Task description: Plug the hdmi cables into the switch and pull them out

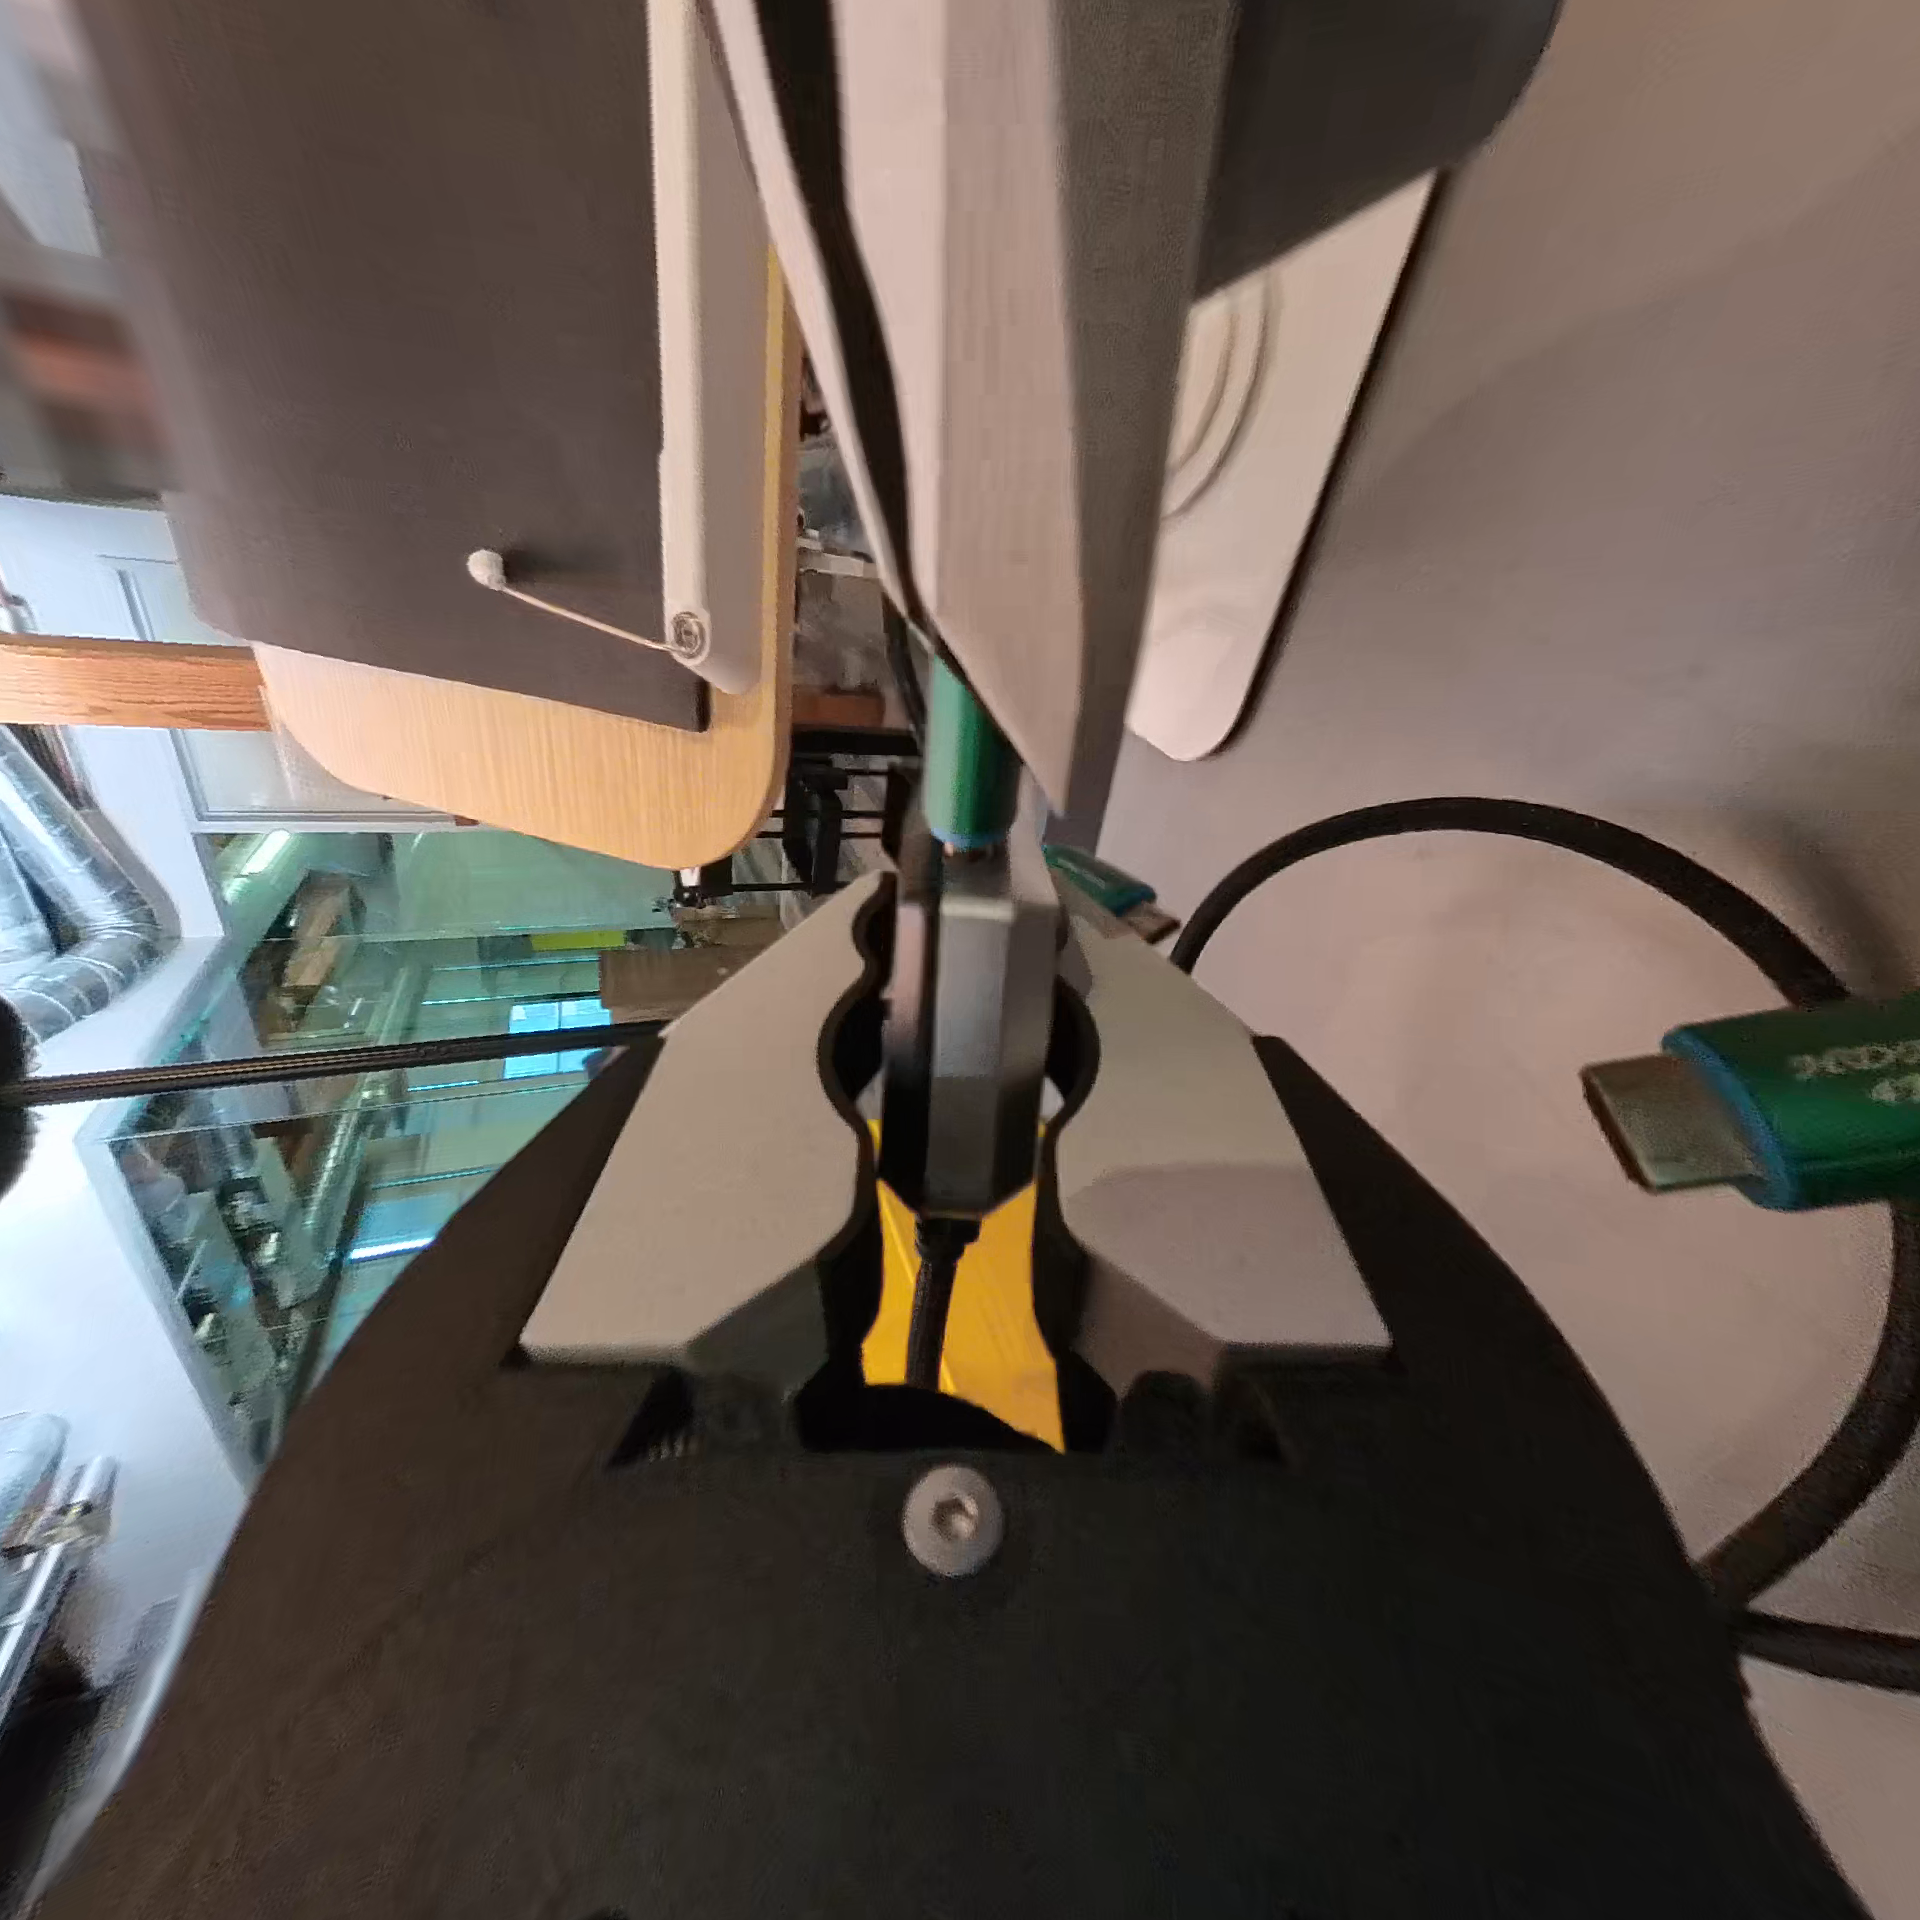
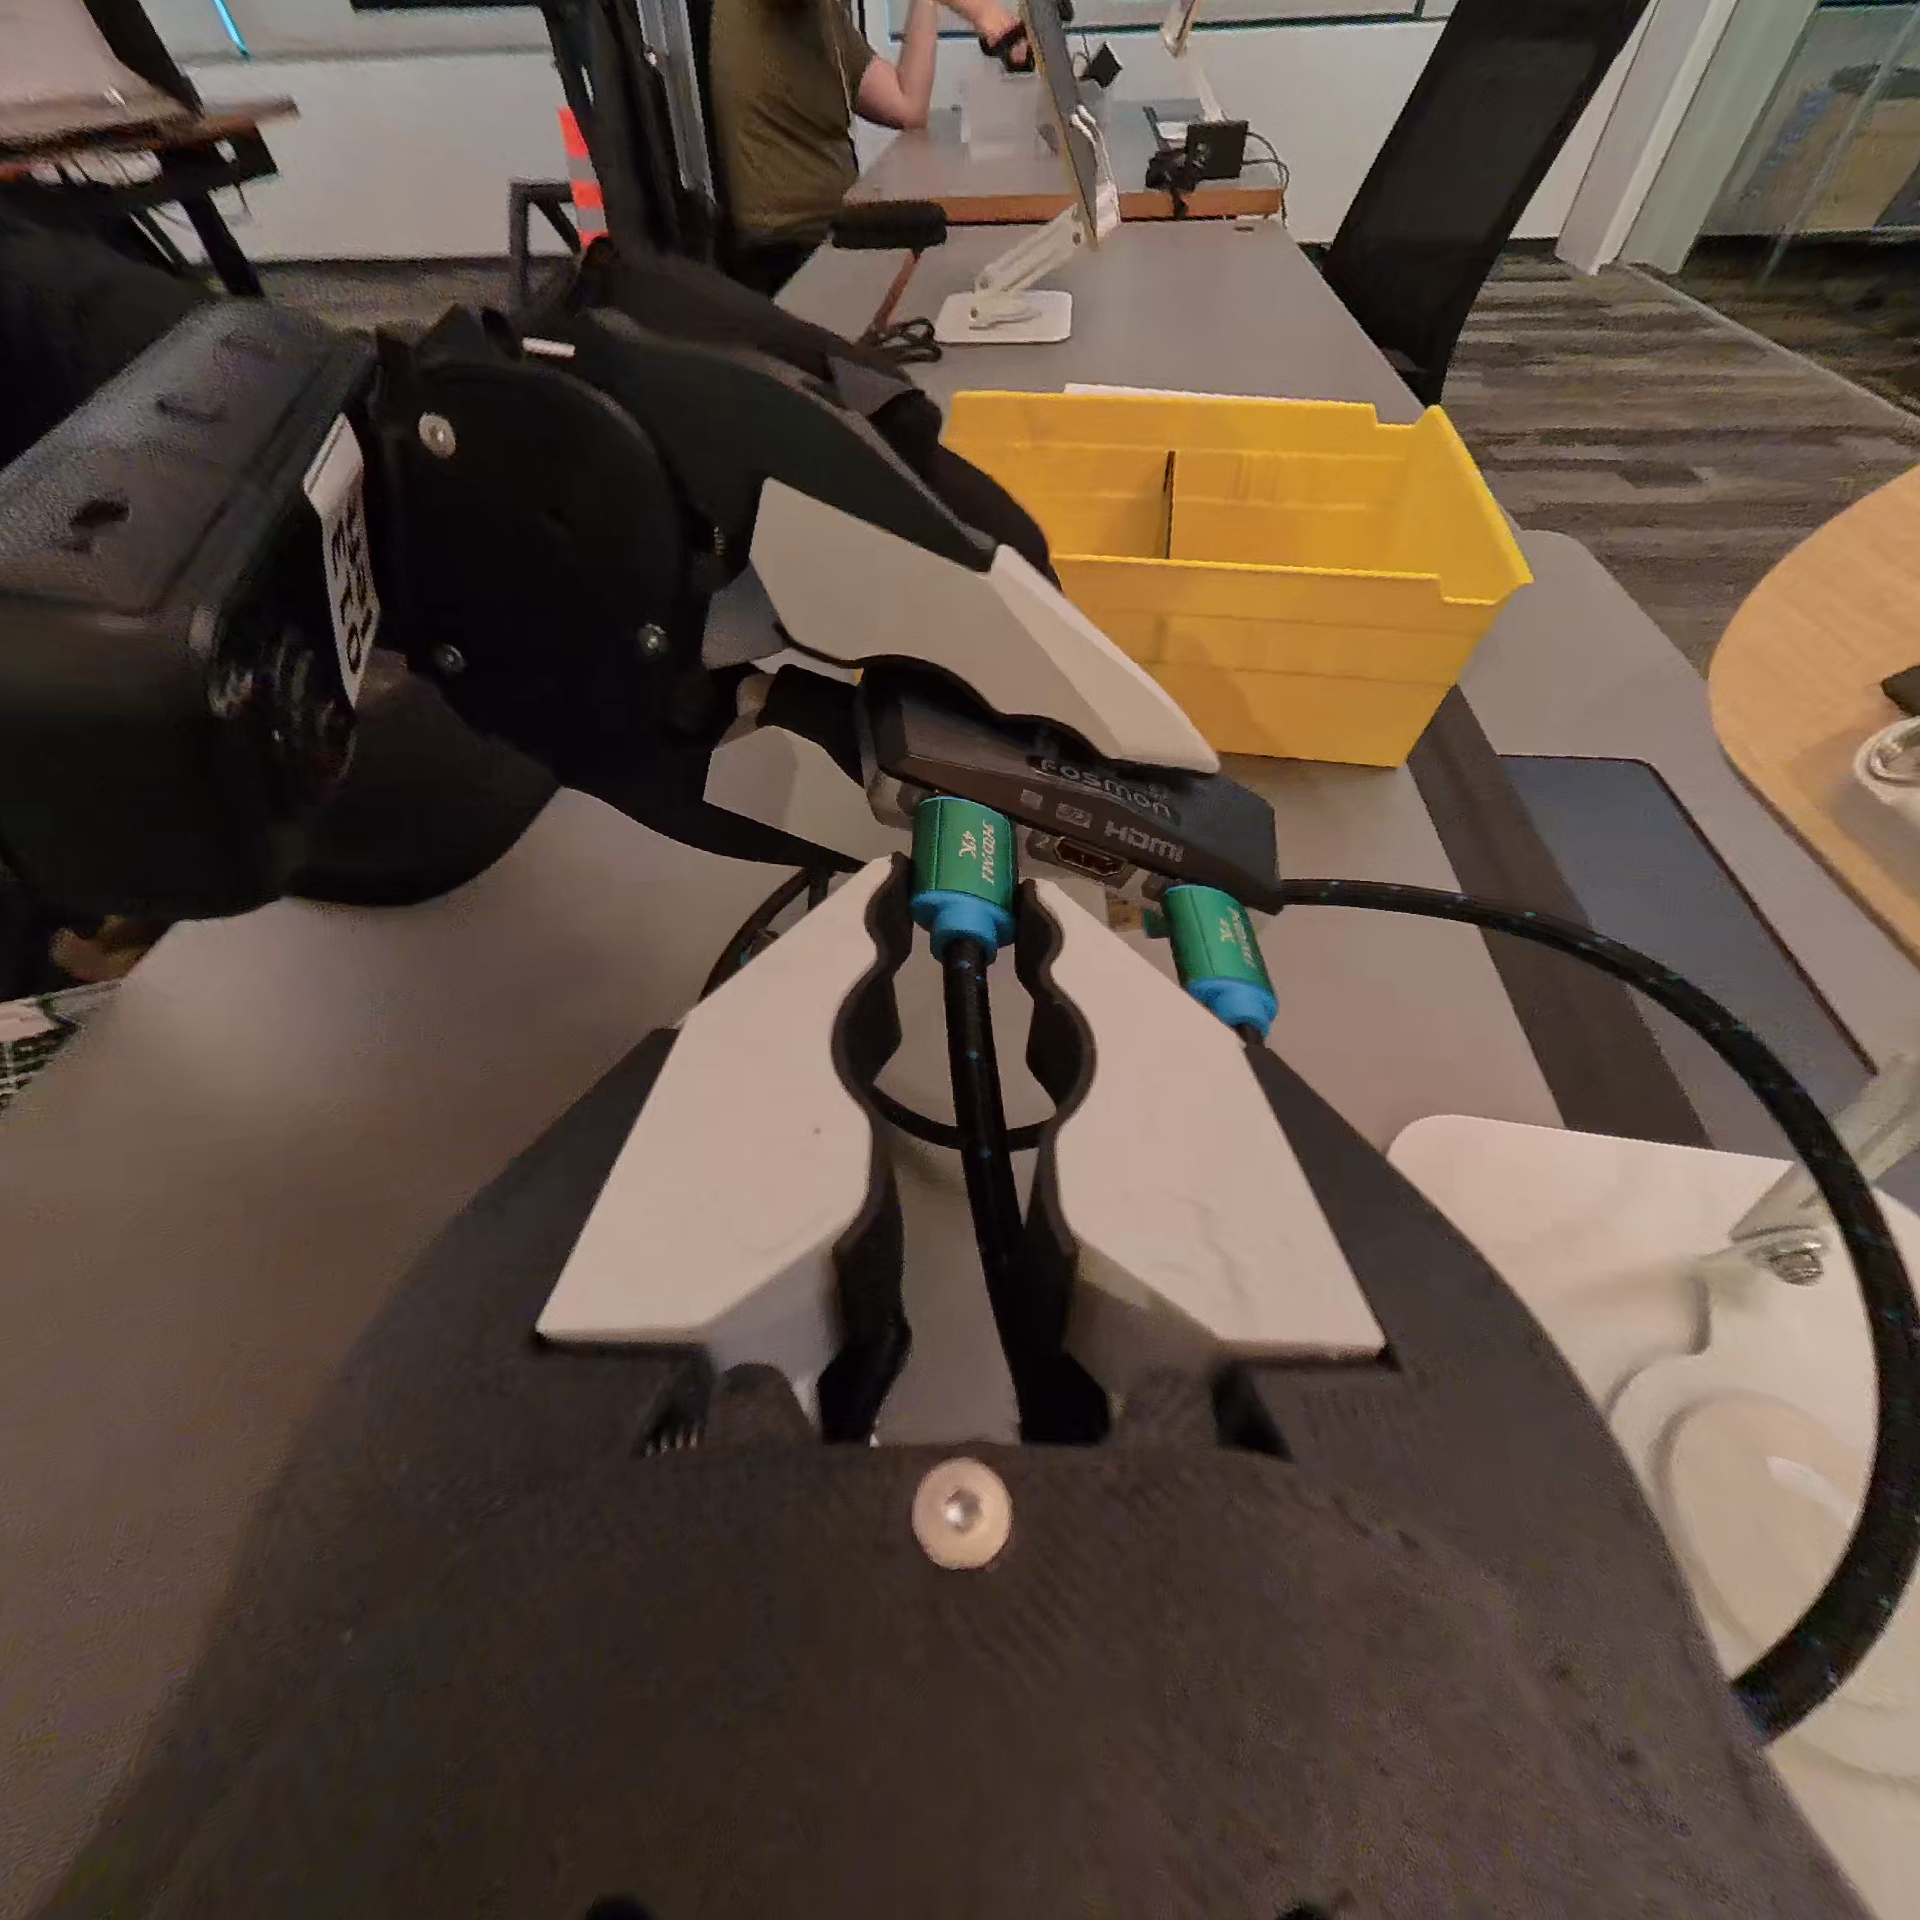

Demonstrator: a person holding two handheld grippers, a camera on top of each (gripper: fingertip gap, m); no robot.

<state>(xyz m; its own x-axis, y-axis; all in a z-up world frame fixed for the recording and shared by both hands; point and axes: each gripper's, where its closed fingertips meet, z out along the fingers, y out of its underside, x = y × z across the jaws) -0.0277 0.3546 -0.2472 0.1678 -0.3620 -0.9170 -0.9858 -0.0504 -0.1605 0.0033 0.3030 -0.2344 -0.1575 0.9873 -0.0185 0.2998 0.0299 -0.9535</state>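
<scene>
The switch [image 2: 1081, 810] is a small dark box in the middle of the right wrist view, lifted up over the grey bench [image 2: 364, 1039]. The left gripper [image 2: 1049, 748] comes in from the upper left of that frame and is clenched on the switch, one white finger [image 2: 966, 634] lying across its top. In the left wrist view the switch [image 1: 966, 1049] sits right in the middle, squeezed between the two white fingers. A green plug [image 2: 961, 862] is pushed into the side of the switch that faces the right wrist camera. Its black cable [image 2: 982, 1101] runs back down between the fingers of the right gripper [image 2: 961, 914]. The tips of that gripper sit close on each side of the plug's blue end, but I cannot tell if they are pinching it or just beside it. A second green plug [image 2: 1216, 945] hangs just to the right, under the switch's right end, and I cannot tell if it is plugged in. Another black cable [image 2: 1662, 997] bends in a big loop down the right side of the frame. A yellow bin [image 2: 1299, 644] stands on the bench behind the switch. In the left wrist view a loose green plug [image 1: 1797, 1101] shows at the right edge.
</scene>
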